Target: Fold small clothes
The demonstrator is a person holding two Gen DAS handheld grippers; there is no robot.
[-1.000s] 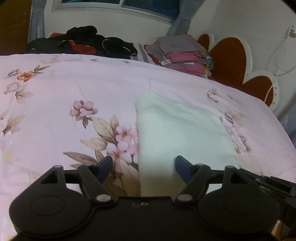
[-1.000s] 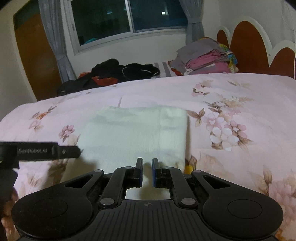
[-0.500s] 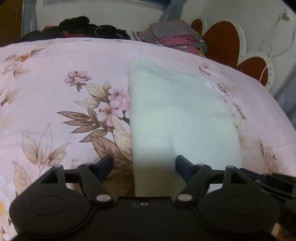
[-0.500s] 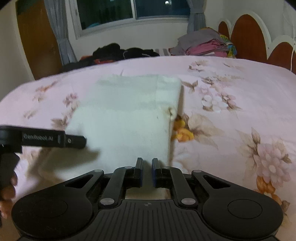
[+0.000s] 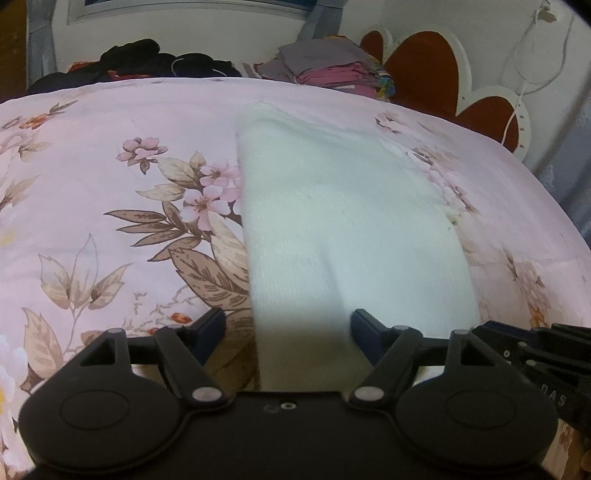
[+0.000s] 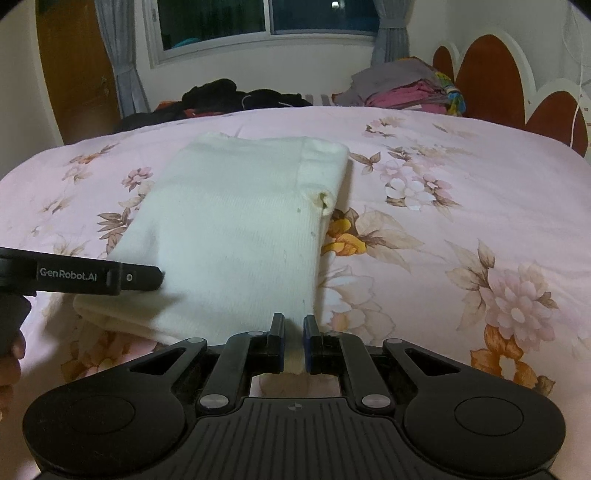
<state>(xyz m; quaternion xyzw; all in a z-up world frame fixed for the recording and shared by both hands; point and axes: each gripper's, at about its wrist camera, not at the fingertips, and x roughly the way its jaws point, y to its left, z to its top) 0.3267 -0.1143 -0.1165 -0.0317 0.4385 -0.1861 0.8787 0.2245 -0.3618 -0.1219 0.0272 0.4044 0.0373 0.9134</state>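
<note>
A white knit garment (image 5: 343,229) lies on the pink floral bedspread (image 5: 110,177), its near part raised off the bed. My left gripper (image 5: 288,328) is open, its fingers standing either side of the garment's near left edge. My right gripper (image 6: 293,332) is shut on the garment's near right edge (image 6: 293,354). In the right wrist view the garment (image 6: 236,229) shows a small hole near its right side, and the left gripper (image 6: 110,277) reaches in from the left over its near left corner.
A stack of folded clothes (image 6: 406,92) and a heap of dark clothes (image 6: 229,96) lie at the far edge of the bed. A red and white headboard (image 6: 517,85) stands at the right. A window (image 6: 266,18) and a curtain are behind.
The garment's near edge has come up and toward the cameras in my right gripper. The left gripper has moved closer over the near left edge and stays open.
</note>
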